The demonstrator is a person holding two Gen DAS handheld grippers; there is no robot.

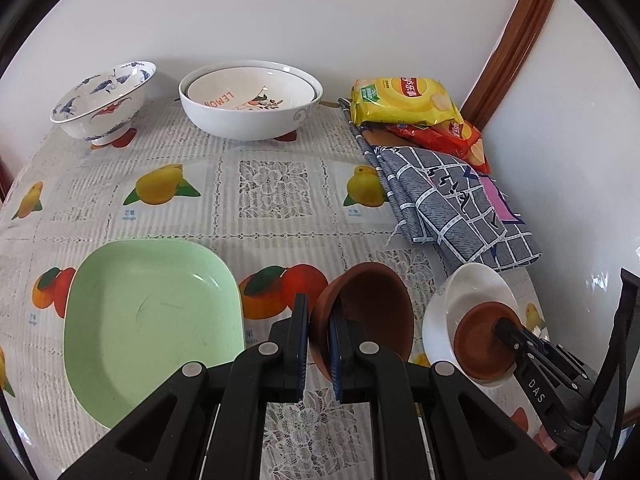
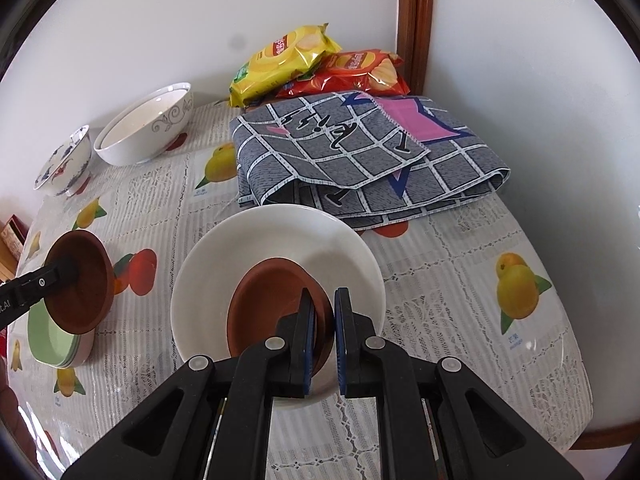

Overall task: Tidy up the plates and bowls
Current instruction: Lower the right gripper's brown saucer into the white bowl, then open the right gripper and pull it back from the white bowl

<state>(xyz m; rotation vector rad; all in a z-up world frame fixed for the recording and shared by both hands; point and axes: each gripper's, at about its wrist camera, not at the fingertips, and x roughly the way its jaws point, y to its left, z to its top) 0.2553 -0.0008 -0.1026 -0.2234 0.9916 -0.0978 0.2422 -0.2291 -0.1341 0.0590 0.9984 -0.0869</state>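
Open tablecloth (image 1: 280,220) mid-table (bare); bowls (image 1: 250,98) and folded cloth (image 1: 452,200) block the wall side.

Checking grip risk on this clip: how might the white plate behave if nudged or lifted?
The white plate looks glazed and glossy, so probably slippery and breakable. It seems stiff, unlikely to flex. The brown dish in it might slide when the plate is tilted.

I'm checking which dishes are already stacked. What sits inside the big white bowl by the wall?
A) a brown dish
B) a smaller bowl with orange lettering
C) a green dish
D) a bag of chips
B: the left wrist view shows a smaller bowl with orange lettering nested inside the big white bowl.
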